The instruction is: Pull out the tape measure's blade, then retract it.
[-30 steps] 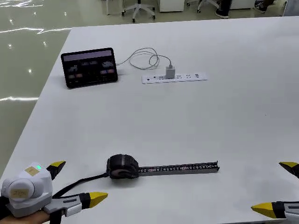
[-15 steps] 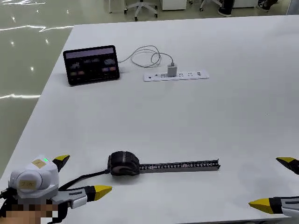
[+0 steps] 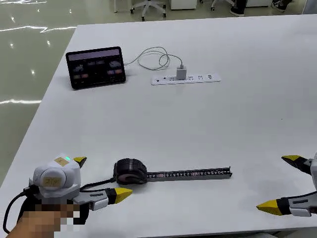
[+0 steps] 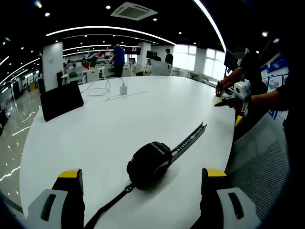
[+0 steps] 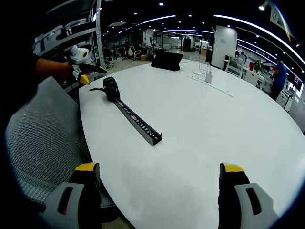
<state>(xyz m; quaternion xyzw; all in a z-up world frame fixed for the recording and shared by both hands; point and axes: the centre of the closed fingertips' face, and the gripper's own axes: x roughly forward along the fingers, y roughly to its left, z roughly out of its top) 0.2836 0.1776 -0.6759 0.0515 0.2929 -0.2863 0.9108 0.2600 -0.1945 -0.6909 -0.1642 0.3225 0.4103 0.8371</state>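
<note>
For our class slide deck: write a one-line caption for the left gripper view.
The open left gripper faces a black tape measure, its blade extended across the white table.

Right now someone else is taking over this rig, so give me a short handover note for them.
Left gripper: open, holds nothing, jaws pointed at the case from close by, not touching it.
Right gripper: open, holds nothing, well off from the blade tip.
The case lies on the table, with the blade out flat toward the right gripper's side.
Done: blade pulled out.
Left: retract it.
</note>
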